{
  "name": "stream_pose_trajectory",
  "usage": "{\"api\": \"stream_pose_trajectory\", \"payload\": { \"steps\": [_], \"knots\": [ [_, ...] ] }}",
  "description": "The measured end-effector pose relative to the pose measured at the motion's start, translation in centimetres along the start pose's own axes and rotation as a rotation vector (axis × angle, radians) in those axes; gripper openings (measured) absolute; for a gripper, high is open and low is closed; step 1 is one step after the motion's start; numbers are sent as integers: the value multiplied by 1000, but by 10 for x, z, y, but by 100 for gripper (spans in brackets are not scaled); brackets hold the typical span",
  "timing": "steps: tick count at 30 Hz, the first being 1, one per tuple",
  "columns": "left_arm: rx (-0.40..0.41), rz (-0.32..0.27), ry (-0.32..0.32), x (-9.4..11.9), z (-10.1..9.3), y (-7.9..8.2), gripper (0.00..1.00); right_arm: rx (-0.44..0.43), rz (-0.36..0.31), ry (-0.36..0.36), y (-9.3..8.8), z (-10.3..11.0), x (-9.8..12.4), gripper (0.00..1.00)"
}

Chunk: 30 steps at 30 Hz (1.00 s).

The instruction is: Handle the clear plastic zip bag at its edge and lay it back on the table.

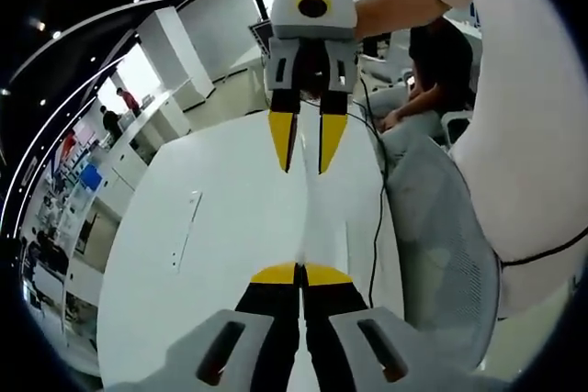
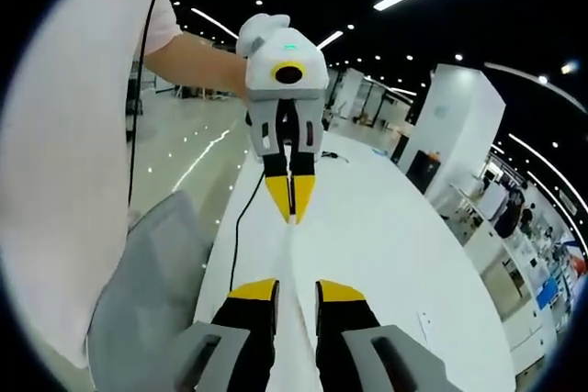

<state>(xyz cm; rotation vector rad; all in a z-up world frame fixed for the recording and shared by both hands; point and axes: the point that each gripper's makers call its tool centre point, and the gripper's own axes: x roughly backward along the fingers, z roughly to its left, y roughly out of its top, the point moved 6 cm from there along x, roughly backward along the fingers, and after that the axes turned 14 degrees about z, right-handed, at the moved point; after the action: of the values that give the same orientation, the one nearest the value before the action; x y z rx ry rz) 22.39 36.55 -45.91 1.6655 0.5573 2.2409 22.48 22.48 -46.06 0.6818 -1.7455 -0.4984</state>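
- Behind everything runs an open office with strip lights, and below lies a long white bench [image 1: 220, 227]; a grey mesh chair [image 1: 441, 227] stands beside it.
- Clear plastic zip bag [image 1: 306, 218] is stretched edge-on between the two claws, held above the bench, barely visible as a thin pale sheet.
- Left claw [image 1: 299, 274] is clenched on the near edge of the bag; its tips meet.
- Right claw [image 2: 296, 293] stands slightly parted in its own view, and I cannot tell whether it grips the bag's far edge.
- Risk: a thin slippery edge could slide out if one claw pulls harder, and the bag would drop crooked or off the bench side.
- A black cable [image 1: 377, 227] trails nearby and might snag.
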Motion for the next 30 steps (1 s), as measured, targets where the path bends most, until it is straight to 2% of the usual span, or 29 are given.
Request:
{"api": "stream_pose_trajectory", "payload": {
  "steps": [13, 30],
  "knots": [
    [-10, -6, -6, 0, -5, 16, 0, 1, -51, 29, 29, 7, -15, 8],
    [-12, -14, -1, 3, -7, 24, 0, 47, -15, 23, 35, 6, -20, 4]
  ]
}}
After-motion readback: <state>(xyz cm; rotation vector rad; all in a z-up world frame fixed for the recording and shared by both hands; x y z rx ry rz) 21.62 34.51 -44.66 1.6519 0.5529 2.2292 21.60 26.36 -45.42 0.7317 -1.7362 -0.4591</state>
